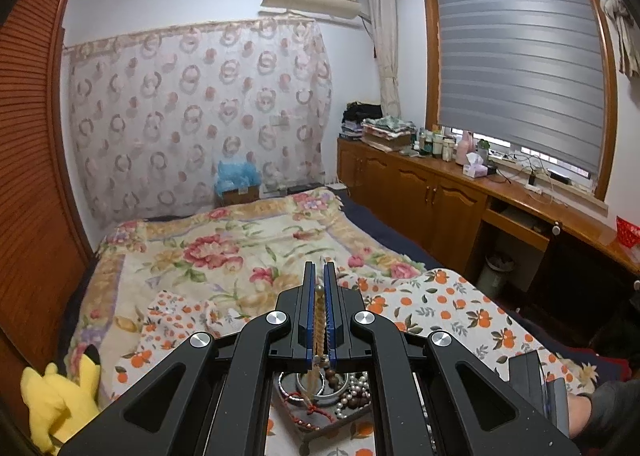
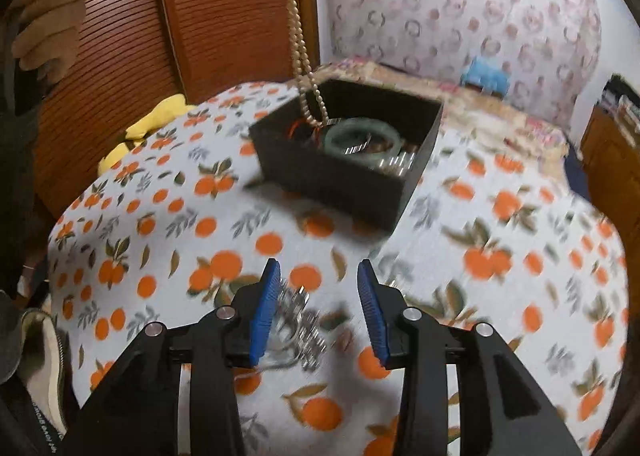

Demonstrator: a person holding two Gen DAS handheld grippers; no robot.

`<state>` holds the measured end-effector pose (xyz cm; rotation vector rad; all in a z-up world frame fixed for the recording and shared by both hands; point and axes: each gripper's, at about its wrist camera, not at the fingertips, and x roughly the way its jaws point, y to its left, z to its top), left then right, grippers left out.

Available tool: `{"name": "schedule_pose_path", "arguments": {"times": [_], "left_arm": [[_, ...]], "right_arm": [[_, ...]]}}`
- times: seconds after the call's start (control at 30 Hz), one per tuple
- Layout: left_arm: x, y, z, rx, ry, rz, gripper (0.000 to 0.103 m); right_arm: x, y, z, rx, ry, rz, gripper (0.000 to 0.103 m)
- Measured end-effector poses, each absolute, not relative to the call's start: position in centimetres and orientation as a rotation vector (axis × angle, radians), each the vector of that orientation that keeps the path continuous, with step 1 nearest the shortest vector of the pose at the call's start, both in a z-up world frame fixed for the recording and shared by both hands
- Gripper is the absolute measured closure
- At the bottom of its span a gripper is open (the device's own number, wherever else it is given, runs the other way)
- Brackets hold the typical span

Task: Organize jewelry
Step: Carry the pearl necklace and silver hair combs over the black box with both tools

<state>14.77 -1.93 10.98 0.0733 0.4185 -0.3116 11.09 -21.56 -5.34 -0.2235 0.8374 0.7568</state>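
My left gripper (image 1: 319, 268) is shut on a tan beaded necklace (image 1: 319, 320) and holds it high above the bed. In the right wrist view the necklace (image 2: 298, 36) hangs down into a black box (image 2: 344, 172) holding a green jade bangle (image 2: 356, 136) and other jewelry. Below the left gripper the box (image 1: 320, 420) shows bangles, pearls and brown beads. My right gripper (image 2: 318, 276) is open, low over the orange-print cloth (image 2: 500, 256), with a silver chain piece (image 2: 296, 320) lying between its jaws.
A floral blanket (image 1: 224, 240) covers the bed. A yellow plush toy (image 1: 60, 396) lies at the left edge. A wooden wardrobe (image 2: 120, 56) stands left, wooden cabinets (image 1: 420, 184) and a window right. A gloved hand (image 2: 52, 16) shows at upper left.
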Motion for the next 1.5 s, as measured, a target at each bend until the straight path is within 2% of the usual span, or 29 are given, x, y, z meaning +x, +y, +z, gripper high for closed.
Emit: {"name": "schedule_pose_path", "arguments": {"times": [0.27,0.33,0.43,0.5,0.53,0.77,0.93,1.17,1.5], "left_arm": [[15.0,-2.6,10.5,0.083,0.417,-0.323,0.099],[15.1,-2.6,10.4,0.077,0.422,-0.321,0.099],[15.7,-2.5,10.3,0.067,0.43,-0.316,0.099],[15.9,-2.3,10.5,0.064,0.43,-0.315,0.099],[16.0,-2.3,10.8,0.065,0.427,-0.313,0.099],[16.7,-2.3,11.1,0.064,0.428,-0.317,0.099],[18.0,-2.3,10.2,0.055,0.463,-0.316,0.099],[19.6,-1.7,6.4,0.031,0.557,-0.32,0.099],[20.0,-0.1,1.3,-0.001,0.665,-0.283,0.097]], "right_arm": [[11.1,-20.9,-6.6,-0.27,0.883,0.811,0.06],[10.8,-20.9,-6.8,-0.27,0.896,0.84,0.065],[10.8,-21.0,-6.8,-0.25,0.901,0.842,0.067],[11.1,-21.6,-5.9,-0.2,0.897,0.857,0.086],[11.2,-21.9,-5.6,-0.205,0.89,0.844,0.088],[12.0,-22.6,-3.9,-0.217,0.865,0.828,0.089],[13.3,-23.3,-0.4,-0.215,0.776,0.797,0.093],[16.4,-23.4,3.2,-0.193,0.681,0.786,0.093],[21.2,-21.7,4.4,-0.146,0.634,0.777,0.093]]}}
